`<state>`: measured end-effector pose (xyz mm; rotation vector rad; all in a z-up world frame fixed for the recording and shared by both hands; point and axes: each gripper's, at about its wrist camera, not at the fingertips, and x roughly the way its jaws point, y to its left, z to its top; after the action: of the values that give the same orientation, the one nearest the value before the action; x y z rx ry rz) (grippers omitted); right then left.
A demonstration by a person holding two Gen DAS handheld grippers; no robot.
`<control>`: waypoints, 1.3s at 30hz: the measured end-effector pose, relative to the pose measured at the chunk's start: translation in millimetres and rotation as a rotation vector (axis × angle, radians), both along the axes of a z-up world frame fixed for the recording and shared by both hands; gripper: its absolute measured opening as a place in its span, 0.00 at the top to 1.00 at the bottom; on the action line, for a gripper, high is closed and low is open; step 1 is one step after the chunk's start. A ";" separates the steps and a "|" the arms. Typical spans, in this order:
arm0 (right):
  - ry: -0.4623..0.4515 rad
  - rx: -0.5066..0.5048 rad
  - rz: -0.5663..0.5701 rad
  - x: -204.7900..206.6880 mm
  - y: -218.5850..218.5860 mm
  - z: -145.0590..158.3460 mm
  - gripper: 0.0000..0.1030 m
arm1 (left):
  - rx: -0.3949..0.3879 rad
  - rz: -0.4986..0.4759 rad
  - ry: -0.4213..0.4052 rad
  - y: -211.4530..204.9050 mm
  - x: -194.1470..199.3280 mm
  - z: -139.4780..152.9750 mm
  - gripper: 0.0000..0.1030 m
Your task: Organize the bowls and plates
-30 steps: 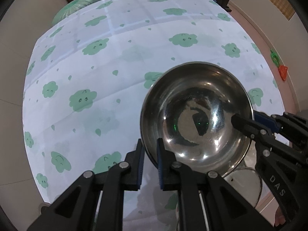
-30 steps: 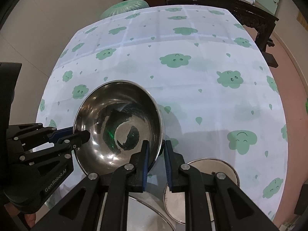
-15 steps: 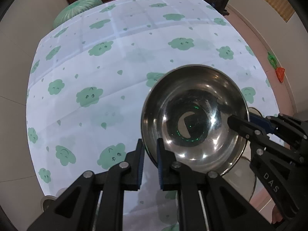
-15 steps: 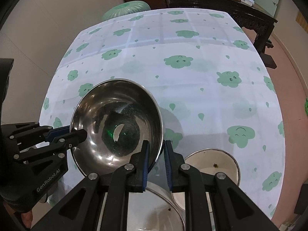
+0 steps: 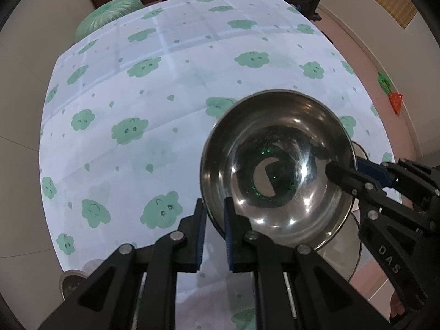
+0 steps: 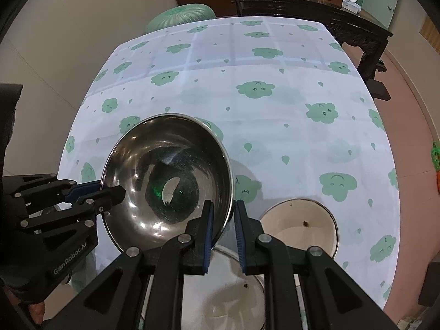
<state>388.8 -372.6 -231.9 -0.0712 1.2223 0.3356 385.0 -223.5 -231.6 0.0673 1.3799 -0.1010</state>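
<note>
A shiny steel bowl (image 5: 277, 165) is held in the air above the table by both grippers. My left gripper (image 5: 214, 220) is shut on its near-left rim. My right gripper (image 6: 222, 220) is shut on its near-right rim, and it also shows in the left wrist view (image 5: 349, 170) clamping the bowl's right edge. The left gripper shows in the right wrist view (image 6: 107, 192) on the bowl's left rim. A cream enamel bowl (image 6: 299, 225) sits on the table below right, and a larger white bowl (image 6: 220, 288) lies under my right gripper.
The table wears a white cloth with green clouds (image 5: 192, 82). A green stool (image 6: 181, 13) and dark wooden furniture (image 6: 316, 8) stand beyond the far edge. A small round dish (image 5: 73, 286) sits at the table's near-left corner.
Both grippers have lifted the steel bowl higher and back from the table; the table looks smaller and the bowls below have come more into view.
</note>
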 end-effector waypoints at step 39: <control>0.006 -0.029 -0.054 -64.0 -8.1 13.3 0.83 | -0.032 -0.096 -0.018 -7.6 -53.0 18.4 0.91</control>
<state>324.8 -380.7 -218.6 -0.0621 1.2327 0.2716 332.0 -231.2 -213.2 0.1070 1.3563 -0.2020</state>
